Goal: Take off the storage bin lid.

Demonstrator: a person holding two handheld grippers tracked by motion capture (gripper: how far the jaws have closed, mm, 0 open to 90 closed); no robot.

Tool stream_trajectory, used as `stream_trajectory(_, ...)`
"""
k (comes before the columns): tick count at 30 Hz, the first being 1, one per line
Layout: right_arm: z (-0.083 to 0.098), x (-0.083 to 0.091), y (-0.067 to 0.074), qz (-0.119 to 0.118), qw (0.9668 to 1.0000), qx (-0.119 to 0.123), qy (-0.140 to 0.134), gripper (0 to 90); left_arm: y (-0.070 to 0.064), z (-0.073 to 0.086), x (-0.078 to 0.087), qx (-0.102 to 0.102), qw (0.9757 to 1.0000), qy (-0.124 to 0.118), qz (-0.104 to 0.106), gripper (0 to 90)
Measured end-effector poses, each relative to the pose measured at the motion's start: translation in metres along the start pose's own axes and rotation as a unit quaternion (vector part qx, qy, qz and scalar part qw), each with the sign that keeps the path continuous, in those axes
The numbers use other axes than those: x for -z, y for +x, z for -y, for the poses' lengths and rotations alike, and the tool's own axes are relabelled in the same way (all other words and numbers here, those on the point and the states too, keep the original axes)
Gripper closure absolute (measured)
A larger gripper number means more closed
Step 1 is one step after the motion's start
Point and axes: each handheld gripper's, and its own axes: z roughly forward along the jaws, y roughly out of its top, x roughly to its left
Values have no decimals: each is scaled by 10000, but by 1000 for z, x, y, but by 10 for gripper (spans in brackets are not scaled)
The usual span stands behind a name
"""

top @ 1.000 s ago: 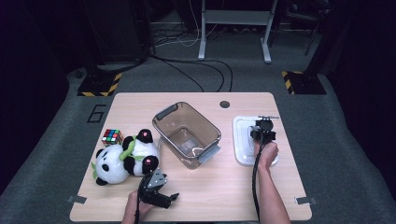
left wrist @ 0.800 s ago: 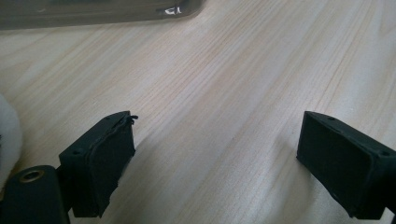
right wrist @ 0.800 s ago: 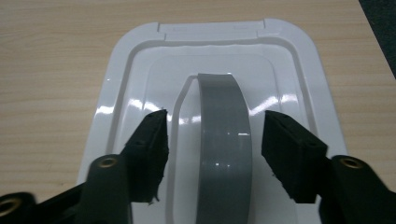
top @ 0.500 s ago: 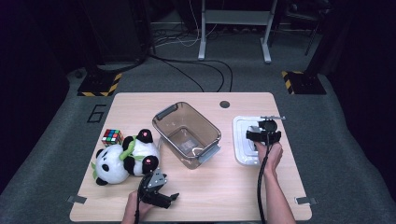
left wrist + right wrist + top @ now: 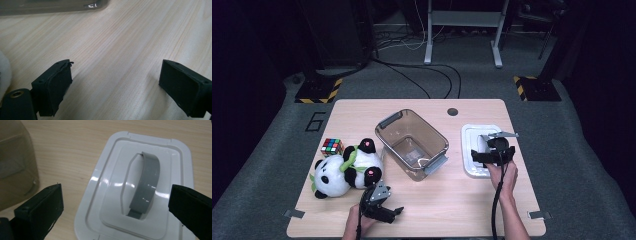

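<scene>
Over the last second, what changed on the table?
The right hand-held gripper has just been opening its jaws and let go of the grey handle of the white plastic lid, drawing back toward the person. The lid lies flat. Left hand-held gripper, clear plastic bin, plush panda and colourful puzzle cube stayed put.

"6" on the floor mat point(image 5: 272, 135)

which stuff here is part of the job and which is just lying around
In the job:
- white lid with its grey handle, flat on the table beside the bin
- clear bin, open and uncovered
- right gripper, jaws just opened, above the lid, nothing between them

Lying about:
- panda toy
- puzzle cube
- left gripper, open over bare table
</scene>
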Motion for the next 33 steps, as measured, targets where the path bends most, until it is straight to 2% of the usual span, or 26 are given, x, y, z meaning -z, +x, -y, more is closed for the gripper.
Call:
stream_trajectory(3,7,5,9,-123,9998,175,-17,0,0,0,0,0,10000,-2,-1,107)
stream_trajectory(5,13,8,15,-295,9990,333,-16,0,0,0,0,-4,10000,-1,-2,108)
stream_trajectory(6,16,10,20,-413,9978,508,-65,0,0,0,0,0,10000,-2,-2,108)
stream_trajectory(7,19,11,23,-427,9975,548,-102,0,0,0,0,1,10000,0,0,107)
stream_trajectory(8,23,14,28,-481,9961,718,-192,0,0,0,0,-1,10000,1,0,107)
stream_trajectory(9,26,16,32,-590,9947,777,-314,0,0,0,0,-1,10000,0,-1,107)
stream_trajectory(11,33,19,39,-848,9923,802,-419,0,0,0,0,0,10000,-2,0,108)
stream_trajectory(13,38,19,44,-987,9902,883,-451,0,0,0,0,0,10000,-2,-1,108)
stream_trajectory(15,44,18,49,-1066,9887,978,-404,0,0,0,0,-7,10000,-12,0,108)
stream_trajectory(18,57,15,57,-1362,9853,1000,-247,0,0,0,0,-18,10000,-30,-19,107)
stream_trajectory(19,61,14,60,-1399,9848,1001,-229,0,0,0,0,-22,10000,-14,1,107)
stream_trajectory(20,67,12,63,-1372,9835,1153,-251,0,0,0,0,-3,10000,-20,-13,107)
stream_trajectory(23,79,9,70,-1410,9819,1239,-247,0,0,0,0,-12,10000,2,-6,107)
stream_trajectory(28,93,-2,77,-1396,9787,1502,89,0,0,0,0,2,10000,-1,-6,107)
stream_trajectory(29,94,-3,78,-1412,9775,1563,124,0,0,0,0,2,10000,0,-6,107)
stream_trajectory(30,96,-6,80,-1414,9747,1723,172,0,0,0,0,2,10000,-16,-15,107)
stream_trajectory(33,100,-13,84,-1413,9716,1855,407,0,0,0,0,-10,10000,3,-18,107)
